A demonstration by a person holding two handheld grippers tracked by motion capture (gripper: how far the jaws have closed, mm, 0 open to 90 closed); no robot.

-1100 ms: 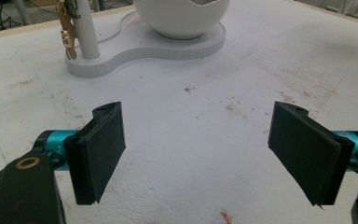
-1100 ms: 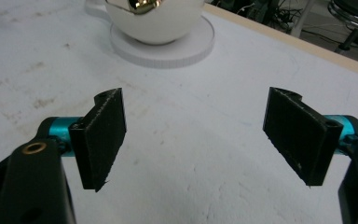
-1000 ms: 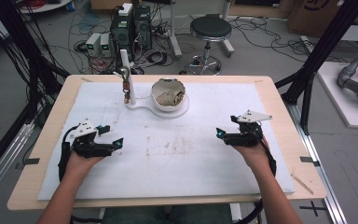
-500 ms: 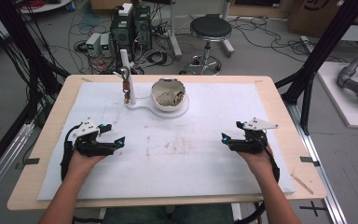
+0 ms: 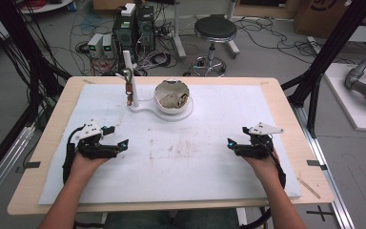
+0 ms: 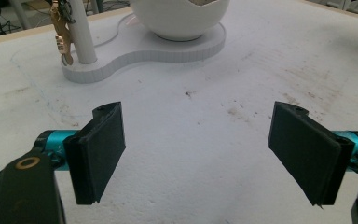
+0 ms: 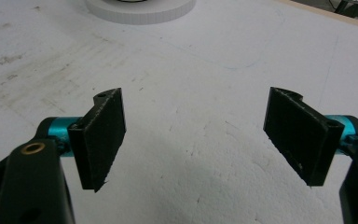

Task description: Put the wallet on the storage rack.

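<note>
A white, cracked egg-shaped bowl (image 5: pixel 172 95) sits on a flat white base (image 5: pixel 145 109) at the back of the table. A white post (image 5: pixel 129 71) rises from that base, and a small brass piece (image 5: pixel 129 88) hangs from it. My left gripper (image 5: pixel 116 137) rests at the front left, open and holding nothing. My right gripper (image 5: pixel 236 138) rests at the front right, also open and holding nothing. The left gripper view looks between its wide-apart jaws (image 6: pixel 200 154) toward the bowl (image 6: pixel 182 18), the post (image 6: pixel 81 37) and the brass piece (image 6: pixel 63 32). In the right gripper view, the gripper (image 7: pixel 193 140) hangs over bare sheet.
A stained white foam sheet (image 5: pixel 181 157) covers the wooden table (image 5: pixel 290 109). The edge of the base (image 7: pixel 140 11) lies far ahead in the right gripper view. Beyond the table are a stool (image 5: pixel 214 28), computer boxes (image 5: pixel 133 24) and cables on the floor.
My right gripper has drawn back toward the person's side of the table. The left gripper has barely shifted. Both stay open.
</note>
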